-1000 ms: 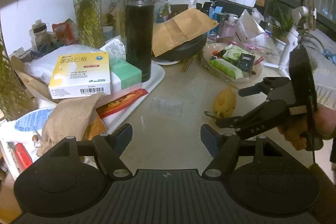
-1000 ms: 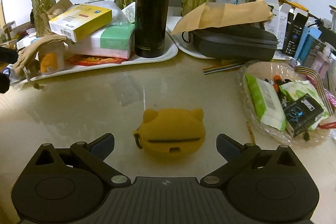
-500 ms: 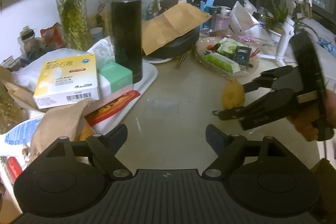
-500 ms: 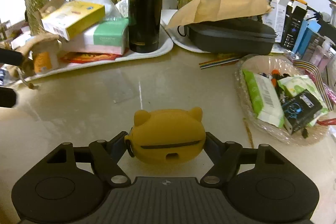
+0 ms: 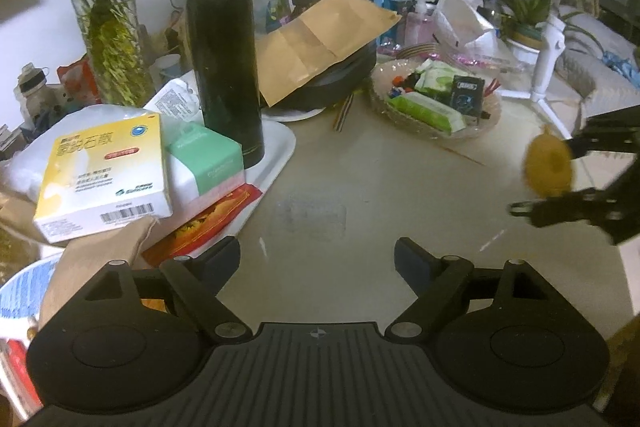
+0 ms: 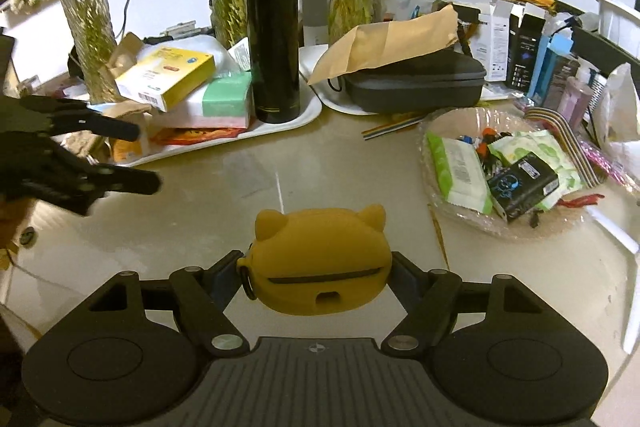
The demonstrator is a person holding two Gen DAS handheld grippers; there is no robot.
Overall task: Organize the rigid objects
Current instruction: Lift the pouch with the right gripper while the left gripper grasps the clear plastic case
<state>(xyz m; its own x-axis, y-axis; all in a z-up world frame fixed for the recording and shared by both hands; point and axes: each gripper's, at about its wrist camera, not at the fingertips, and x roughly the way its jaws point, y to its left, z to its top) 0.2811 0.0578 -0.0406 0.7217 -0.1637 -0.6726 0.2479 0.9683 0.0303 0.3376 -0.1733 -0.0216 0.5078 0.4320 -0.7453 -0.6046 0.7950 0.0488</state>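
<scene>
My right gripper [image 6: 316,269] is shut on a yellow bear-shaped case [image 6: 318,261] and holds it above the beige table [image 6: 200,227]. In the left wrist view the case [image 5: 548,167] sits between the right gripper's fingers [image 5: 560,209] at the right edge. My left gripper [image 5: 318,259] is open and empty over the table, near a white tray [image 5: 280,151]. It also shows in the right wrist view [image 6: 136,157] at the left. A black thermos [image 6: 274,35] stands on the tray beside a yellow box [image 6: 168,77] and a green box [image 6: 226,99].
A clear bowl [image 6: 516,223] of wipes and small packets sits at the right. A dark hard case [image 6: 416,85] under a brown envelope [image 6: 396,39] lies on a plate behind. Glass vases [image 6: 88,27] with plants line the back. Small boxes [image 6: 520,43] crowd the far right.
My right gripper closed on the yellow case and lifted it, moving back and to the right. My left gripper drew back a little and stays open.
</scene>
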